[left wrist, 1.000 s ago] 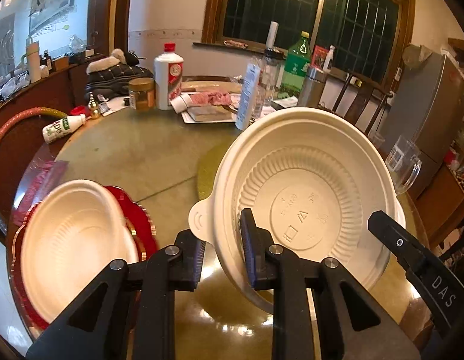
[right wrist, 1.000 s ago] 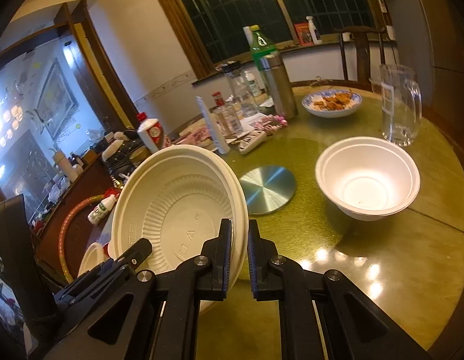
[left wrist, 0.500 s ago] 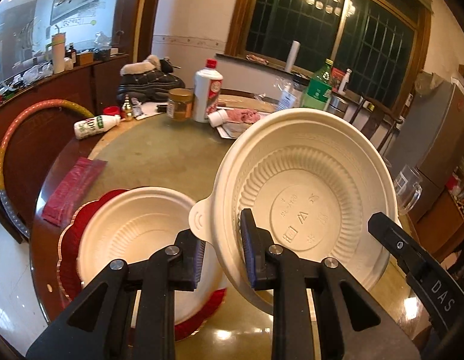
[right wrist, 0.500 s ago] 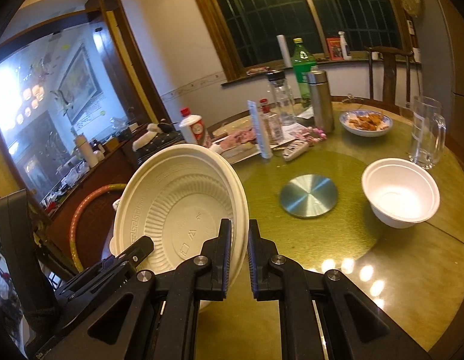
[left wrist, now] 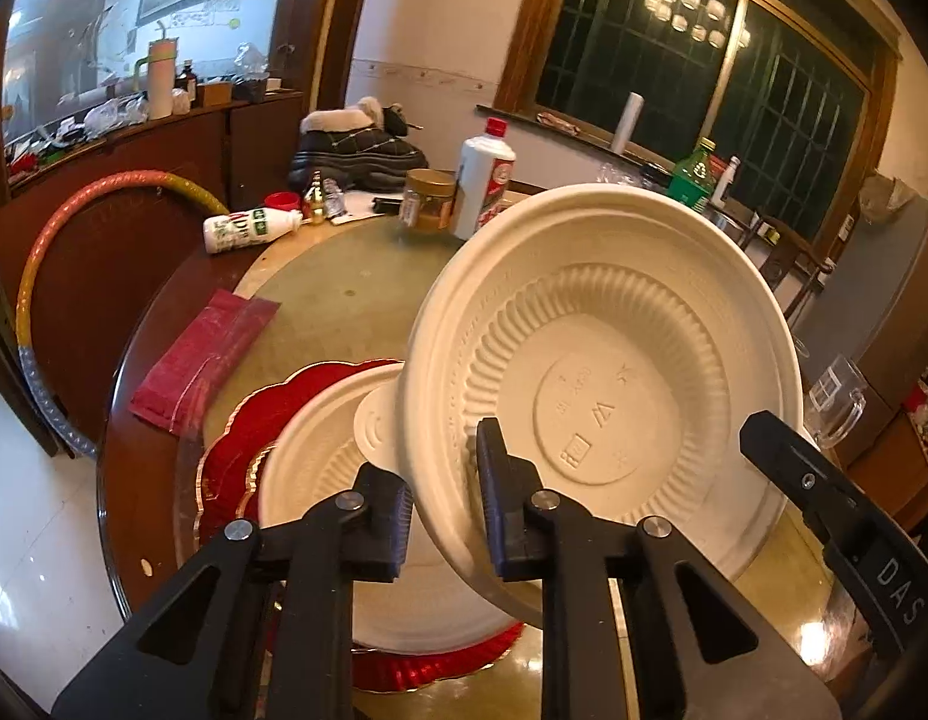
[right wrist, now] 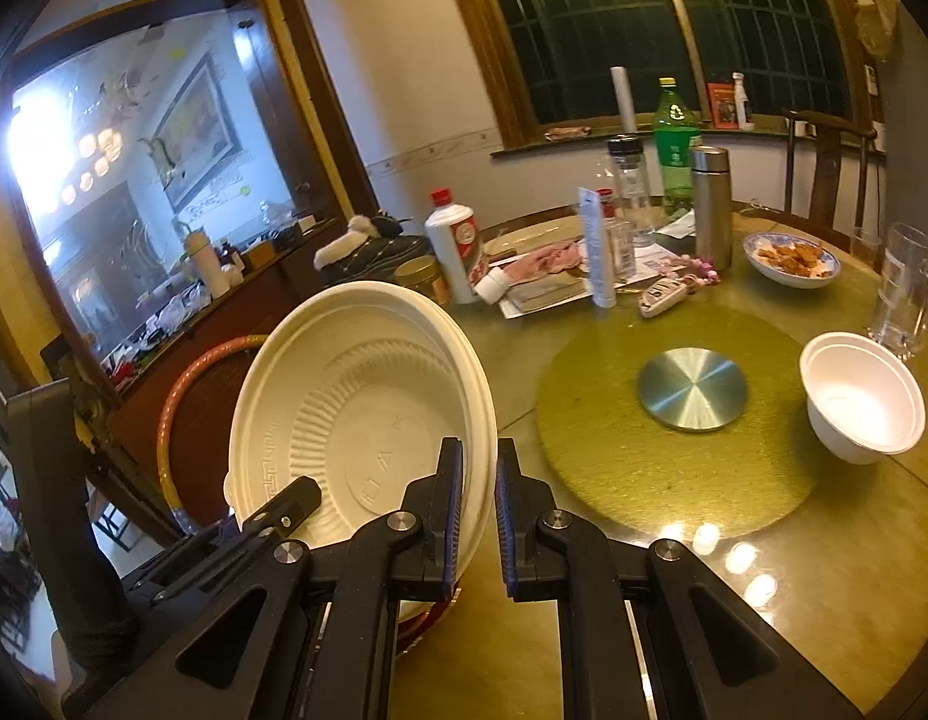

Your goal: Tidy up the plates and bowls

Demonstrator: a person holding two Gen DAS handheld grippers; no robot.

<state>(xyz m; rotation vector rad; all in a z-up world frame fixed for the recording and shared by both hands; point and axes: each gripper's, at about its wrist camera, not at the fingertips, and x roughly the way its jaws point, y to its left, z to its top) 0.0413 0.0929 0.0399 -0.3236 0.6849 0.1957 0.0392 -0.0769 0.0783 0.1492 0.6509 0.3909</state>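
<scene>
A cream ribbed bowl [left wrist: 602,396] hangs tilted above the table, held by its rim from two sides. My left gripper [left wrist: 443,480] is shut on its near rim beside the tab, and its jaws are closing a little tighter. My right gripper [right wrist: 477,468] is shut on the rim of the same bowl [right wrist: 356,396]; one of its fingers [left wrist: 824,498] shows at the right in the left wrist view. Under the held bowl a second cream bowl [left wrist: 320,474] rests on a red scalloped plate [left wrist: 236,438] near the table's edge. A small white bowl [right wrist: 860,402] stands at the right.
A metal disc [right wrist: 692,387] sits on the green turntable mat [right wrist: 614,456]. A glass mug [right wrist: 902,294], a dish of food [right wrist: 791,258], bottles and a white liquor bottle [left wrist: 485,180] crowd the far side. A red packet [left wrist: 200,354] lies left of the plate. A hoop [left wrist: 44,276] leans against the cabinet.
Both grippers have carried the tilted bowl leftward across the table. It now hangs over the bowl on the red plate, which has come nearer in the left wrist view.
</scene>
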